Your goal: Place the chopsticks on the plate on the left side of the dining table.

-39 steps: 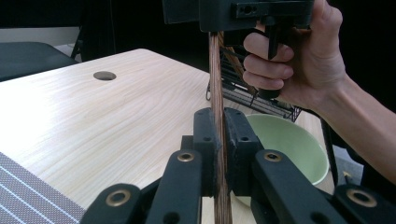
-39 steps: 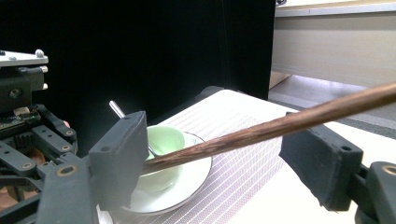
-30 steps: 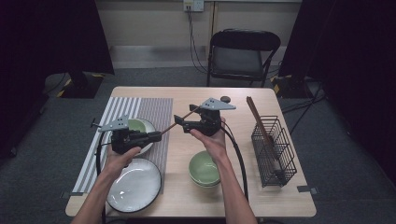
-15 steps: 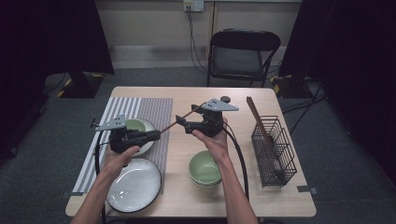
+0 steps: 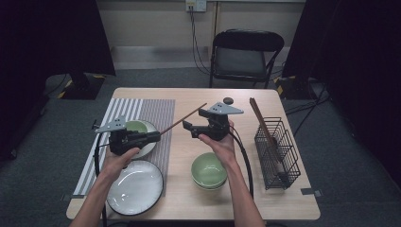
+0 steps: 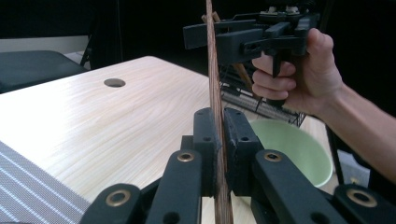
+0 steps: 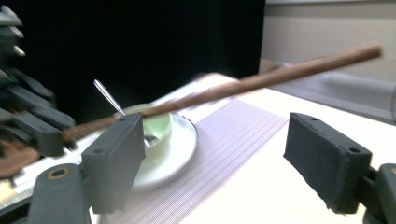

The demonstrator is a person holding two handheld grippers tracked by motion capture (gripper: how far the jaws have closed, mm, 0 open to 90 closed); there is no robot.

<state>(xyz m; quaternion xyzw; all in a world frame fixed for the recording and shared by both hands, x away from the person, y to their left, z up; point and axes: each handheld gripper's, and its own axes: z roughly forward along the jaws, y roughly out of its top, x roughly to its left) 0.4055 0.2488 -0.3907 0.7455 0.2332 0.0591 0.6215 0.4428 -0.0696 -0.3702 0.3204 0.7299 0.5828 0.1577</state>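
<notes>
The left gripper (image 5: pixel 153 137) clamps a brown chopstick (image 5: pixel 183 118); the right gripper (image 5: pixel 188 128), jaws wide, hovers just beside it.

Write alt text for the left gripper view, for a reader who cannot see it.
The left gripper clamps a thin wooden stick that runs straight up between its two black jaws. Beyond it, a hand holds the right gripper above a pale wooden table, with a green bowl and a wire basket behind.
</notes>
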